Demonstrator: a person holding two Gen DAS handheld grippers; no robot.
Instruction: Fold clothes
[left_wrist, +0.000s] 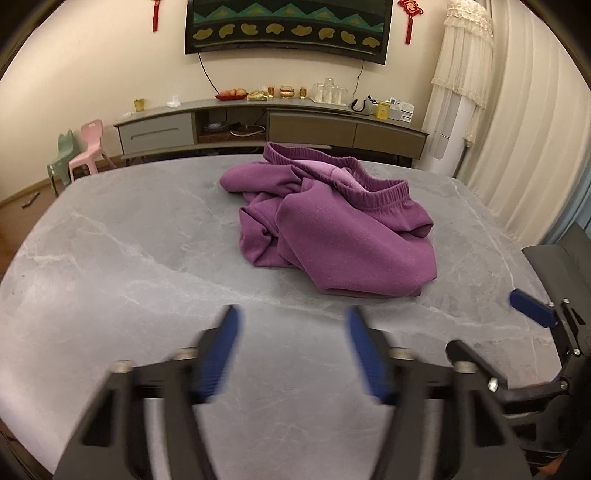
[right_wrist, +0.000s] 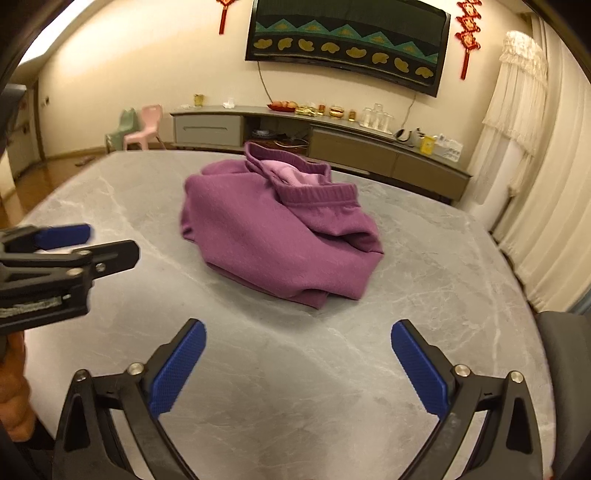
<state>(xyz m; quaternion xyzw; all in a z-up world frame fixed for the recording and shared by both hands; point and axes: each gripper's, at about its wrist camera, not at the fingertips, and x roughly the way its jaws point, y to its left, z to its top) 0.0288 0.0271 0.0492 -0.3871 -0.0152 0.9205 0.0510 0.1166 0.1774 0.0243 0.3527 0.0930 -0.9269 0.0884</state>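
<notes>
Both claws, left claw (left_wrist: 291, 354) & right claw (right_wrist: 298, 363), hung spread, empty, over grey counter (left_wrist: 110, 258). Purple sweatpants (left_wrist: 332, 229) lay crumpled; soft, floppy fleece, best pinched at elastic waistband (left_wrist: 373, 194).

the left gripper (left_wrist: 291, 321) hovers with jaws apart and empty over the grey table (left_wrist: 110, 258), short of crumpled purple trousers (left_wrist: 332, 229).

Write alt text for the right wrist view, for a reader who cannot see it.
A crumpled purple garment lies in a heap on a grey marble-patterned table, untouched. The right gripper hovers in front of it, blue-padded fingers spread wide and empty; the left gripper enters from the left edge. A low cabinet lines the far wall.
</notes>
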